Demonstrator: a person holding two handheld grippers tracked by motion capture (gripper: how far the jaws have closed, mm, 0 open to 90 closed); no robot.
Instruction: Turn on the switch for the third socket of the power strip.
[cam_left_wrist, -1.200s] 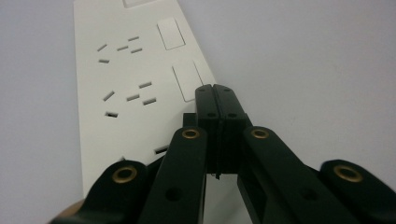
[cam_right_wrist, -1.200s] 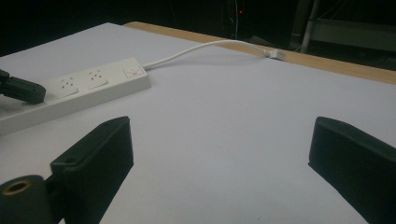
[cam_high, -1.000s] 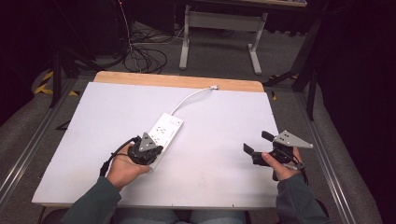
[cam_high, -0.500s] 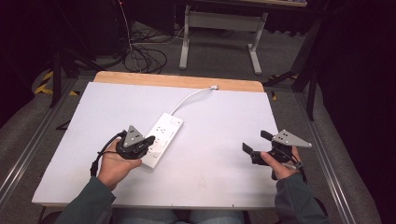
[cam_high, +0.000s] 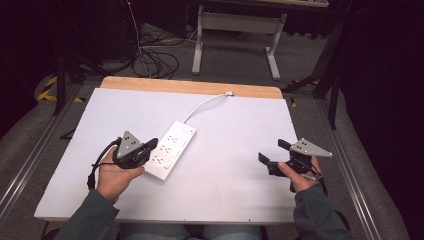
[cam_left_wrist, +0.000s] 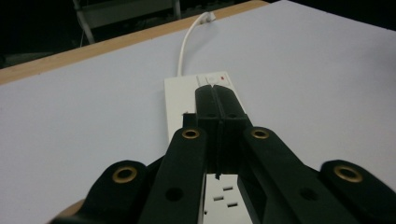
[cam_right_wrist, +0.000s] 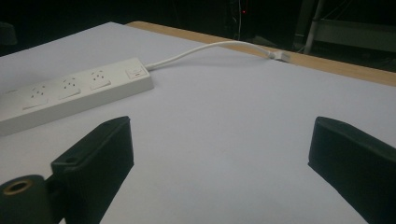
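White power strip (cam_high: 169, 149) lies just ahead of my left gripper (cam_high: 150, 148) (jaws pressed together, empty); my right gripper (cam_high: 272, 159) gapes wide, well apart.

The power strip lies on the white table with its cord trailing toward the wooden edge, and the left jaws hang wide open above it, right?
Not quite. The power strip does lie on the white table, with its cord trailing toward the wooden edge. But the left gripper has its jaws pressed shut, with nothing between them, as the left gripper view shows.
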